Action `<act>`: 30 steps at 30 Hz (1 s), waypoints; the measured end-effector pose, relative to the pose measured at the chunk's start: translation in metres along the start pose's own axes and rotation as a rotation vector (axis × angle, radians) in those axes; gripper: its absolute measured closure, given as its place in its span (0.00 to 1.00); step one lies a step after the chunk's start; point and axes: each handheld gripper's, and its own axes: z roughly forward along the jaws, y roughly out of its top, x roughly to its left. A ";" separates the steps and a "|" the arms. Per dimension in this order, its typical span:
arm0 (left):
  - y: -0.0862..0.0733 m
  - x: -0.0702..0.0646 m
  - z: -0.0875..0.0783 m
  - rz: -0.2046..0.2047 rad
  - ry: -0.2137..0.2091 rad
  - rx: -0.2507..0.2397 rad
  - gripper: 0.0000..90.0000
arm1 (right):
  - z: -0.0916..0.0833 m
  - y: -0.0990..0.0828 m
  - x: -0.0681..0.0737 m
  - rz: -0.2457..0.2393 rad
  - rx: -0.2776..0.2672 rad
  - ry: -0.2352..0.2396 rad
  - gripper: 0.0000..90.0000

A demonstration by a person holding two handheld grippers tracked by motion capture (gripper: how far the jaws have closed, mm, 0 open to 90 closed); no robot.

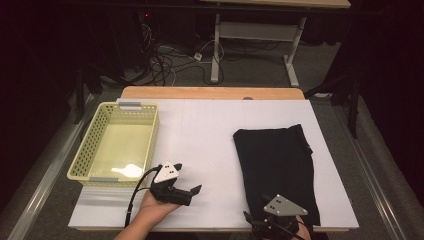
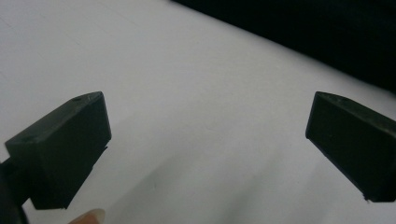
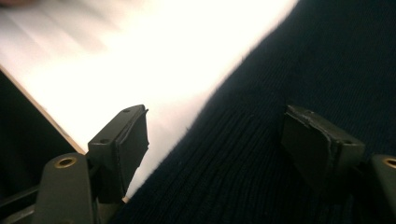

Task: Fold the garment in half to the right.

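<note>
A dark folded knit cloth [image 1: 277, 165] lies on the right half of the white tabletop [image 1: 200, 130]. My right gripper [image 1: 257, 220] is at the cloth's near left corner by the table's front edge. In the right gripper view its jaws [image 3: 215, 126] stand apart above the cloth's edge [image 3: 303, 70], one over the white surface and one over the fabric, pressing on nothing. My left gripper [image 1: 189, 178] rests in a hand left of the cloth. It is open [image 2: 208, 107] over bare white table, with the cloth [image 2: 303, 28] a dark band farther off.
A pale yellow perforated basket [image 1: 82, 155] stands at the left of the table. The table's front edge [image 3: 42, 109] runs close beside the right gripper. Cables and a desk frame [image 1: 215, 55] lie on the floor beyond the far edge.
</note>
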 end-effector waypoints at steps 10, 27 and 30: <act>0.000 -0.001 0.000 0.003 0.005 0.000 0.00 | 0.007 -0.001 0.007 -0.080 0.074 -0.102 0.64; 0.020 -0.005 0.008 -0.031 -0.023 0.054 0.00 | 0.002 0.000 0.008 -0.077 -0.013 0.009 0.90; 0.034 -0.010 0.017 -0.017 -0.028 0.063 0.00 | 0.001 0.000 0.015 -0.101 -0.019 0.032 0.90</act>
